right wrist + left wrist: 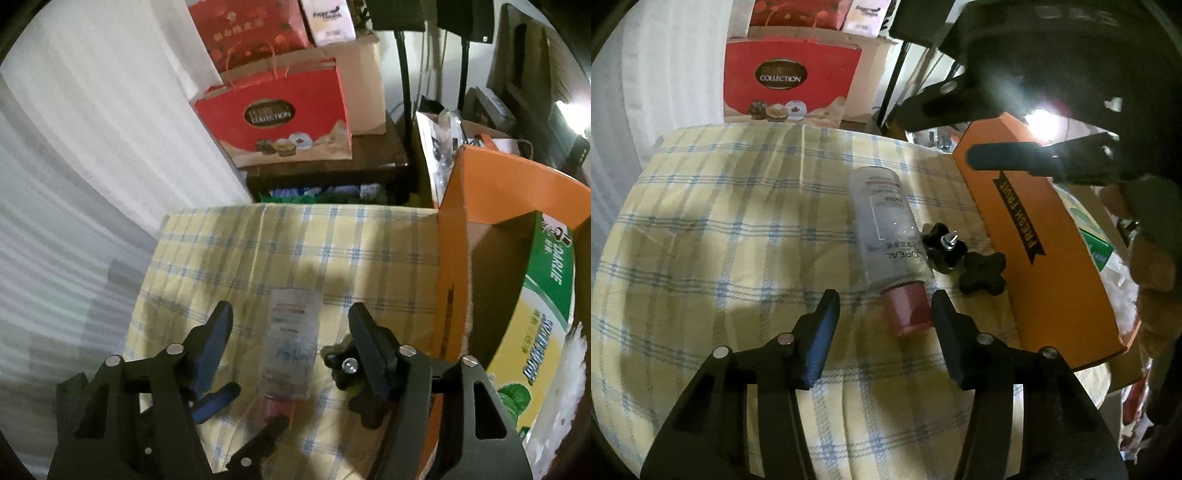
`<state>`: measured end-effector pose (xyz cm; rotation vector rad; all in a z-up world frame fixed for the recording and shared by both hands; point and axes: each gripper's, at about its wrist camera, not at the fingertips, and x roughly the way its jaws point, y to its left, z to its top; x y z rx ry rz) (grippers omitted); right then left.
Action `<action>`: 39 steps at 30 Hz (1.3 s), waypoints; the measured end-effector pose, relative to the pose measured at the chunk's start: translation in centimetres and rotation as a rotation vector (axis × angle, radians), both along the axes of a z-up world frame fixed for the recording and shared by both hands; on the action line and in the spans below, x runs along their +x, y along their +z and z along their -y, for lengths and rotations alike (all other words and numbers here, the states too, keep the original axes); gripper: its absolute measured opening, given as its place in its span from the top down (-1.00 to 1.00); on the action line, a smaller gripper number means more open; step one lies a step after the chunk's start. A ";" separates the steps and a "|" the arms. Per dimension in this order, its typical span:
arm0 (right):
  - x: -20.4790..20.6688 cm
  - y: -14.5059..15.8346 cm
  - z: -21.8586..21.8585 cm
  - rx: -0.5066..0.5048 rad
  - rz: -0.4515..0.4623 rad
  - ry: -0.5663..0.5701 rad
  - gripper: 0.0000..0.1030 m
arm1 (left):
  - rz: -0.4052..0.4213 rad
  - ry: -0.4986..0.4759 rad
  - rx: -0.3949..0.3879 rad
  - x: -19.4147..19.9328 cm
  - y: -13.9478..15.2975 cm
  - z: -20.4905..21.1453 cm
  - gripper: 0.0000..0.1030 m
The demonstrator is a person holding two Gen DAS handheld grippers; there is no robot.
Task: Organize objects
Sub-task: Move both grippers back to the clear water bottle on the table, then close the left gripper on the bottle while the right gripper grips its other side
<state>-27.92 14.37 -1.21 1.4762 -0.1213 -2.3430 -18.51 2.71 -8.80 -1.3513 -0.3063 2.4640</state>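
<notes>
The left gripper (884, 314) stands with jaws spread, not yet pinching. The pink cap (908, 310) of the clear bottle (886, 229) lies between them, nearer the right jaw. The bottle lies flat on the checked cloth (720, 240); its long axis runs straight ahead, cap toward the jaws.

Risk: an off-centre closure may roll the round bottle sideways into the black knobs (960, 258). The right gripper (290, 339), jaws also spread, hovers above the bottle; collision is possible.

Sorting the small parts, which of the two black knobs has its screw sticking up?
The knob touching the bottle; the other knob, nearer the orange box, shows none.
</notes>
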 end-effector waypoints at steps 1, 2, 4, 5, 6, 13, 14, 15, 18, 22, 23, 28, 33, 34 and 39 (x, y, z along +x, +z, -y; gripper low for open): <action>-0.3 -0.3 0.2 0.008 0.009 0.003 -0.24 | 0.000 -0.004 0.001 0.0 0.0 -0.1 0.15; -0.4 -0.6 0.5 0.016 0.017 0.008 -0.23 | 0.003 -0.010 0.007 -0.1 -0.1 -0.2 0.17; -0.9 -1.2 1.1 0.034 0.029 0.022 -0.22 | 0.011 -0.016 0.013 -0.3 -0.2 -0.4 0.19; -1.1 -1.6 1.4 0.046 0.040 0.032 -0.22 | 0.013 -0.016 0.015 -0.3 -0.3 -0.4 0.19; -1.3 -1.9 1.6 0.055 0.052 0.038 -0.22 | 0.016 -0.016 0.017 -0.4 -0.4 -0.4 0.19; -2.6 -4.7 2.6 0.052 0.140 0.062 -0.22 | 0.026 -0.009 0.017 -0.6 -0.7 -0.4 0.17; -2.8 -5.2 2.6 0.044 0.155 0.062 -0.22 | 0.031 0.001 0.005 -0.7 -0.8 -0.4 0.19; -2.9 -5.6 2.6 0.034 0.168 0.060 -0.22 | 0.027 0.003 0.001 -0.7 -0.9 -0.5 0.20; -3.1 -6.6 2.4 0.006 0.202 0.047 -0.08 | 0.021 -0.003 -0.009 -0.7 -0.9 -0.9 0.20; -3.1 -6.9 2.0 -0.012 0.211 0.038 0.07 | 0.019 -0.007 -0.008 -0.9 -0.9 -1.0 0.26; -3.1 -7.0 1.9 -0.021 0.214 0.034 0.07 | 0.015 -0.010 -0.011 -0.9 -0.9 -1.1 0.26; -3.1 -6.8 1.6 -0.040 0.212 0.018 0.08 | 0.002 -0.028 -0.030 -0.7 -0.9 -1.0 0.28; -2.6 -6.5 1.6 -0.067 0.201 0.015 0.09 | -0.006 -0.034 -0.042 -0.2 -0.4 -0.8 0.28; -2.5 -6.3 1.5 -0.075 0.200 0.014 0.09 | -0.012 -0.032 -0.041 0.0 -0.1 -0.8 0.28; -1.6 -4.6 1.1 -0.112 0.177 0.013 0.09 | -0.039 -0.039 -0.035 0.6 1.7 -0.6 0.28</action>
